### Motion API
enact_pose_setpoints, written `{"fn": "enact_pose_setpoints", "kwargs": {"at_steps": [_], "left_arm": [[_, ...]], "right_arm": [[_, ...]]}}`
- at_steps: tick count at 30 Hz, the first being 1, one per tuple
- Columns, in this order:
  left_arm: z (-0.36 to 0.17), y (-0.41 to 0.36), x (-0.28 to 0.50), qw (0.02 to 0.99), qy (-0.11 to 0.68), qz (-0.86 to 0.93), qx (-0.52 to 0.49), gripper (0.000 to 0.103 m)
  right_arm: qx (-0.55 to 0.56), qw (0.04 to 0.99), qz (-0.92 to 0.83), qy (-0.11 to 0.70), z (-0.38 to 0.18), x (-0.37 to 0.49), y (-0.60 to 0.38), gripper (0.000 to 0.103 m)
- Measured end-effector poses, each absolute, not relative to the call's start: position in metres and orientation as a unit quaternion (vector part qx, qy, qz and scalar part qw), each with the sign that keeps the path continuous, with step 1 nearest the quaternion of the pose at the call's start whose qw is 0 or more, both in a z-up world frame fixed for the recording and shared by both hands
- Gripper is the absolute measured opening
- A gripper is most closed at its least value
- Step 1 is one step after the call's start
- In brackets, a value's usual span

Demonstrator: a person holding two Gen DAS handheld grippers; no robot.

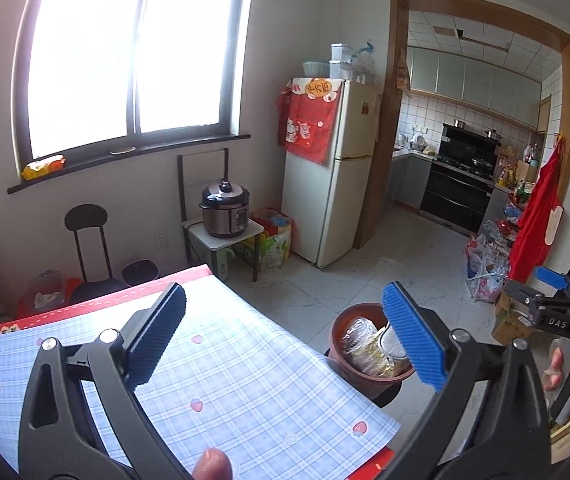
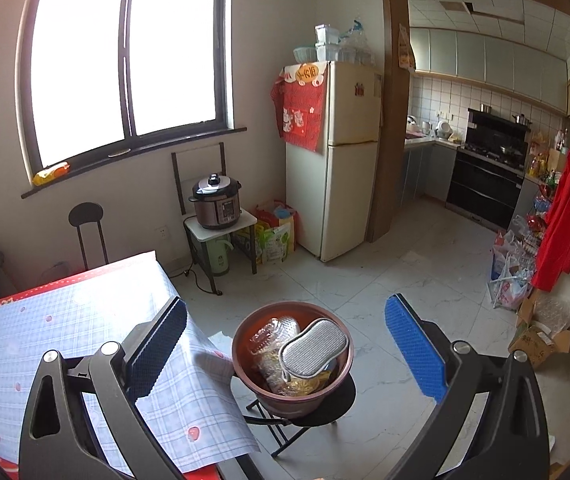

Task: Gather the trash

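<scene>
A brown bin [image 2: 292,356] is set on a low black stool [image 2: 321,404], just beside the corner of the table [image 2: 85,344], presumably so that rubbish can be carried off the tabletop and dropped in with a short reach. The bin is taken as the landmark here. Inside it, a crumpled clear plastic container [image 2: 271,334] and some yellowish wrapping are seen, and a grey sponge-like pad [image 2: 313,346] is propped on top of them, tilted against the far rim. The left gripper [image 1: 285,340] is held above and to the table side of the bin, its jaws spread wide with nothing between them; the blue pad [image 1: 413,344] of one finger lies across the view of the bin's rim, though contact cannot be confirmed. The right gripper [image 2: 285,344] is held above the bin on the near side, jaws likewise wide apart and empty, the bin's mouth being framed between its fingers. Both being empty and raised, it is judged that a deposit has been completed. The checked cloth [image 2: 65,340] on the table side of the bin appears bare in these views, so little or nothing may be left to collect, although parts of the table are hidden by the grippers.
</scene>
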State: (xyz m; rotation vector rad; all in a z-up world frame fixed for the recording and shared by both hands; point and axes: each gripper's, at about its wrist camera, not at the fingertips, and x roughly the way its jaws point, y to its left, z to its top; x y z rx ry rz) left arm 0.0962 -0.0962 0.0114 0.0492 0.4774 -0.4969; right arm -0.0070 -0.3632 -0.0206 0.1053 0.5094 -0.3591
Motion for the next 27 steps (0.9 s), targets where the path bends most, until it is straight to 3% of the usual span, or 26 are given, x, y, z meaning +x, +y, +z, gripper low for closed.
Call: {"fn": "enact_pose_setpoints", "kwargs": {"at_steps": [10,27], "left_arm": [[0.022,-0.037,0.064,0.953,0.216,-0.206,0.043,0.097],[0.021,-0.016,0.065,0.949,0.224,-0.22,0.027,0.097]], "right_arm": [[0.04,0.955,-0.182,0.231,0.002,-0.036,-0.302,0.098],[0.035,0.955,-0.186,0.228,0.008,-0.039,-0.278,0.098]]}}
